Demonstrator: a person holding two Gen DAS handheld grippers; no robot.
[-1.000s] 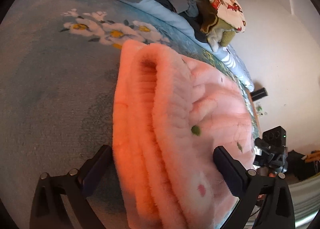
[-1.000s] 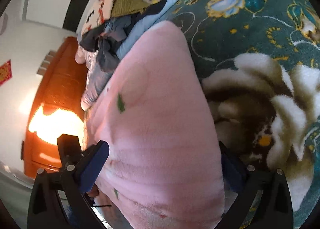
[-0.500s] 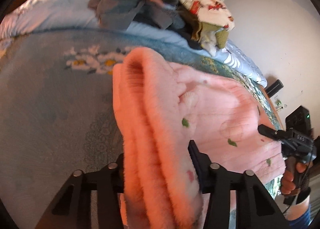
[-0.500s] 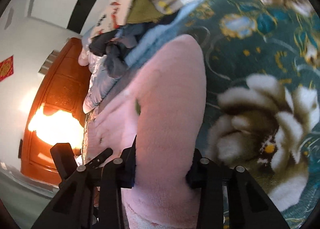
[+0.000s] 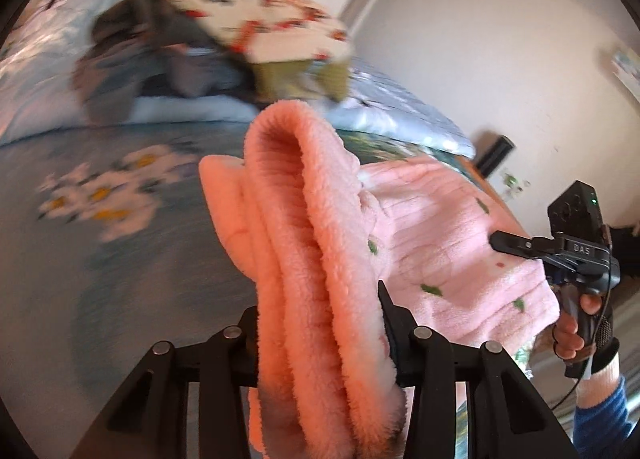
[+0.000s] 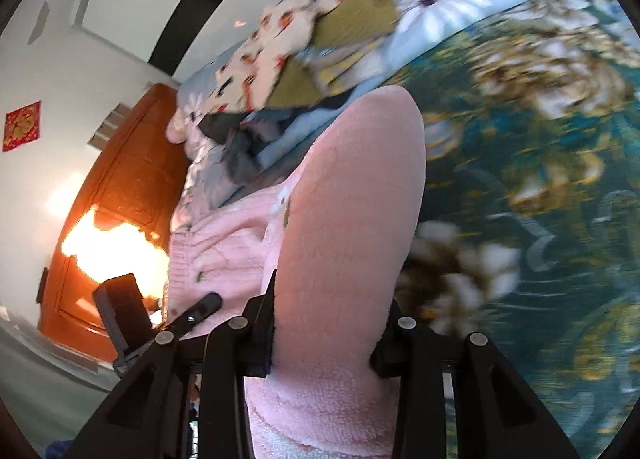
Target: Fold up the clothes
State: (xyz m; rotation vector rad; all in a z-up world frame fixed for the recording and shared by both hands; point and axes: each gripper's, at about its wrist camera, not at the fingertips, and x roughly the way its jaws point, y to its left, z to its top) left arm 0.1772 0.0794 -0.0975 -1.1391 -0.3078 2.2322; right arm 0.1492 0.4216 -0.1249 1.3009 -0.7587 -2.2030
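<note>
A pink fleece garment (image 5: 440,227) dotted with small green and red marks hangs stretched between my two grippers above the bed. The jaws of my left gripper (image 5: 316,307) are closing, and their pads press on a thick, bunched fold of the fleece. In the right wrist view, my right gripper (image 6: 332,299) is shut on the other end of the pink garment (image 6: 352,219). The left view also shows the right gripper (image 5: 516,243) at the far right, held by a hand (image 5: 572,335). The fleece hides the inner faces of the pads.
A heap of unfolded clothes (image 5: 192,59) lies at the back of the bed, also seen in the right view as the clothes heap (image 6: 320,59). A floral bedspread (image 5: 100,195) lies below. A brown wooden door (image 6: 120,187) and white wall (image 5: 480,59) stand behind.
Both grippers went from wide open around the garment's ends to clamped on them. Both then rose, lifting the fleece off the bedspread.
</note>
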